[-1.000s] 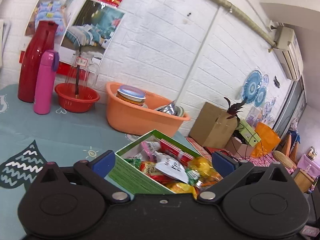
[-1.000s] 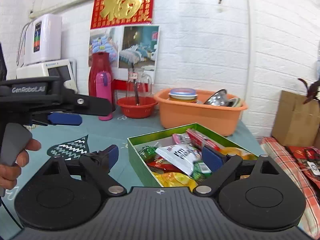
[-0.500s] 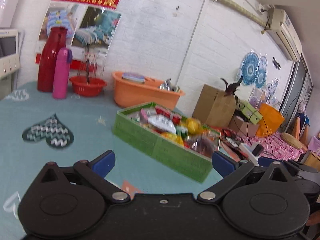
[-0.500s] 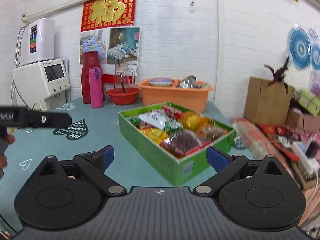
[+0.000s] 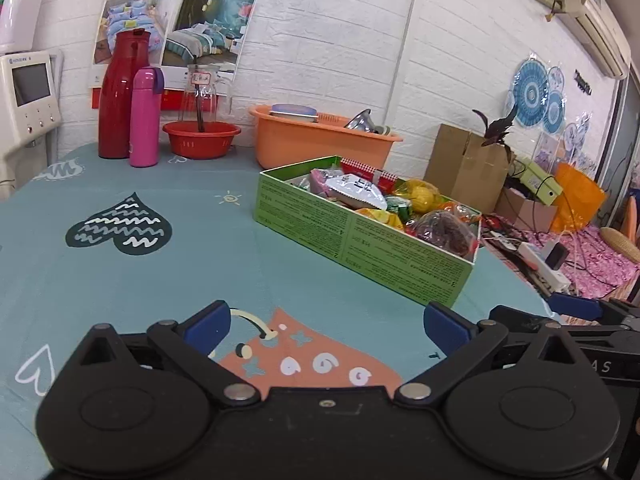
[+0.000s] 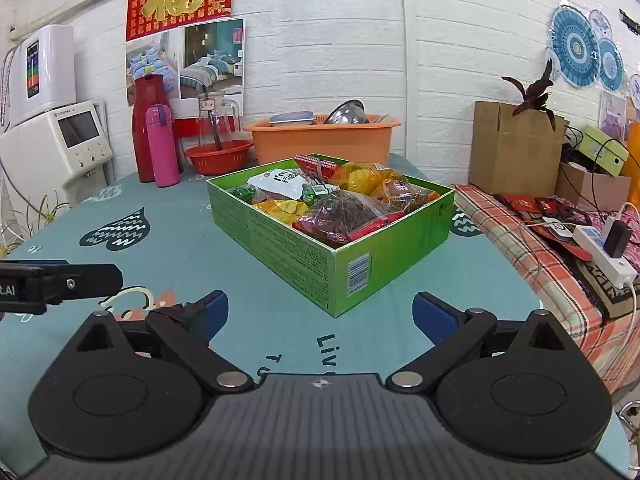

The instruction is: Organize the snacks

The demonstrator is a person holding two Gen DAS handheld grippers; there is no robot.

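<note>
- At the far left, against the white brick wall, a white appliance (image 6: 60, 148) with a small screen stands beside the table.
- A tall red flask (image 6: 149, 128) and a shorter pink flask (image 6: 162, 146) stand upright, touching, at the back of the teal tablecloth (image 6: 160, 248).
- Just right of them, a red basin (image 6: 219, 156) holds a clear glass jug (image 6: 218, 114) with a dark stick inside.
- Next, an orange tub (image 6: 324, 138) holds a lidded round container and a tilted steel bowl.
- Mid-table, a green box (image 6: 332, 216), lidless, is packed with snack packets: a white packet (image 6: 280, 182), yellow ones, and a clear bag of dark red snacks (image 6: 344, 216) nearest the viewer.
- The left gripper (image 5: 326, 322) hovers over the cloth, blue-padded fingers spread wide, empty.
- The right gripper (image 6: 320, 312) sits before the box's near corner, fingers likewise apart, empty.
- Off the table's right edge stands a cardboard carton (image 6: 514, 146).
</note>
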